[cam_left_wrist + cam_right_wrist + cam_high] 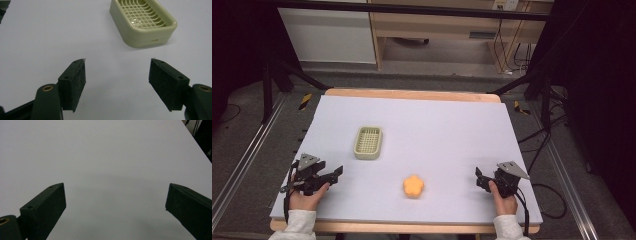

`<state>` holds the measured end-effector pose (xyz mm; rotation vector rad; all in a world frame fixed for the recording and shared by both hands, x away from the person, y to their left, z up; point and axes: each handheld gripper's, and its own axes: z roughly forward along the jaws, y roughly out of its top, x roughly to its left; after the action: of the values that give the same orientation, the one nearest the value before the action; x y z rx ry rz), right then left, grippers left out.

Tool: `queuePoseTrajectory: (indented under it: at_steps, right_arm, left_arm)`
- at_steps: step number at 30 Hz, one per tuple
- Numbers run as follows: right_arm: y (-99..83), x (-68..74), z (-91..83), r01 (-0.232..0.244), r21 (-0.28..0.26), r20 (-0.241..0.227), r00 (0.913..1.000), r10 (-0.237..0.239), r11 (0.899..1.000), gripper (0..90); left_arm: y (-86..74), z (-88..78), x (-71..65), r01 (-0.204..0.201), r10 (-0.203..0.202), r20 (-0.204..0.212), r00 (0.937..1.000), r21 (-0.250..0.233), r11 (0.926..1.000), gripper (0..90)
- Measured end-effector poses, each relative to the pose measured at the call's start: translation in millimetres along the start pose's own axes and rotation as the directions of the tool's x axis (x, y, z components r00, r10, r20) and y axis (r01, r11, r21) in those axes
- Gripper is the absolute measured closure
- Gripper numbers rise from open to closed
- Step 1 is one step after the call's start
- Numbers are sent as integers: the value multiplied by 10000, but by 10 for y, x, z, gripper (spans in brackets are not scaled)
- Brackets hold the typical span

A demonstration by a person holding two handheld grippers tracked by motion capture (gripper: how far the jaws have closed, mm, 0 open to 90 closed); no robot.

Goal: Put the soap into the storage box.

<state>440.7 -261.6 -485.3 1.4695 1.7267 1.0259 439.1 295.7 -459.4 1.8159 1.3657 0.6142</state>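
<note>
A pale green soap dish (368, 142) with a grid floor lies empty on the white tabletop (447, 125), left of centre. An orange flower-shaped piece (413, 186) rests nearer the front edge, about midway between the hands. My left gripper (335, 173) hovers at the front left, pointing toward the dish. In the left gripper view its jaws stand apart (117, 72) with nothing between them, the soap dish (143, 22) ahead and to the right. My right gripper (479, 179) sits at the front right, its jaws spread wide (115, 195) over bare tabletop.
The tabletop has a wooden rim (412, 94) at the back. Beyond it stand wooden shelving (437, 30) and a black frame with cables (532, 85) at the right.
</note>
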Motion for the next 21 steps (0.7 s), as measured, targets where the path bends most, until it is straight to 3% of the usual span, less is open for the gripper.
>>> queuePoseTrajectory:
  at_steps: [6,21]
  right_arm:
    - [-3,-15,-1,-108,-72,-29,9999,108,9999,35]
    - [-6,-17,-6,-163,-88,51,9999,163,9998,34]
  left_arm:
    - [5,2,-44,46,-46,104,9999,-20,10000,291]
    - [48,-4,-257,-613,611,458,9971,32,9981,277]
